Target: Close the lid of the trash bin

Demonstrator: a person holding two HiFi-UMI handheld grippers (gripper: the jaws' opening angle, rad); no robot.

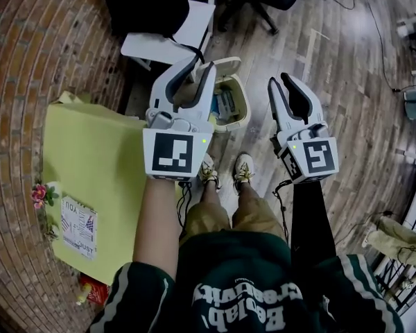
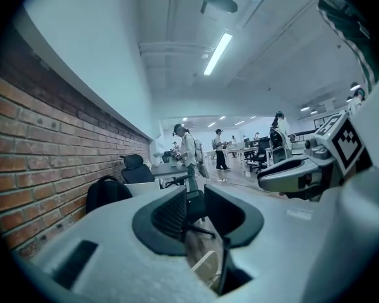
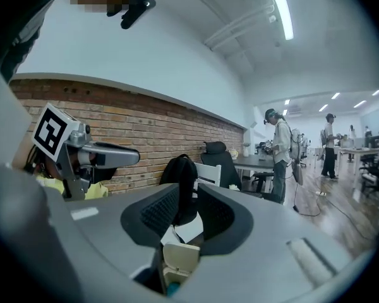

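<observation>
My dark green sweatshirt [image 1: 243, 283] fills the bottom of the head view. Above it are my tan trousers [image 1: 229, 217] and my pale shoes [image 1: 244, 166] on the wood floor [image 1: 333, 54].

My bare left forearm runs up the middle-left of the frame to the left tool [image 1: 200, 71]. My dark-sleeved right arm runs up to the right tool [image 1: 281, 83], right of centre. The two are side by side, apart from each other, pointing away from me. In the left gripper view the left tool's jaws stand apart with nothing between the pads. Through the gap I see floor and a bit of pale rim low down. In the right gripper view the right tool's jaws are likewise apart and grip nothing.

The bin [image 1: 246, 109] stands on the floor just beyond my shoes, between the two tools in the head view. The left tool hides its left part. It is open, and from above I can see something blue-grey inside. In the right gripper view it sits low in the gap between the jaws, beyond them and untouched, with its cream lid [image 3: 180, 256] raised.

At the left of the head view a yellow-green table [image 1: 90, 144] stands by the brick wall [image 1: 28, 61]. It bears a printed card [image 1: 78, 225] and a small flower [image 1: 39, 194]. Beyond the bin, at the top of the frame, are a white chair [image 1: 163, 46] and a black backpack [image 1: 142, 2]. Far down the room, in both gripper views, people [image 3: 281, 147] stand among desks under strip lights [image 3: 281, 5].
</observation>
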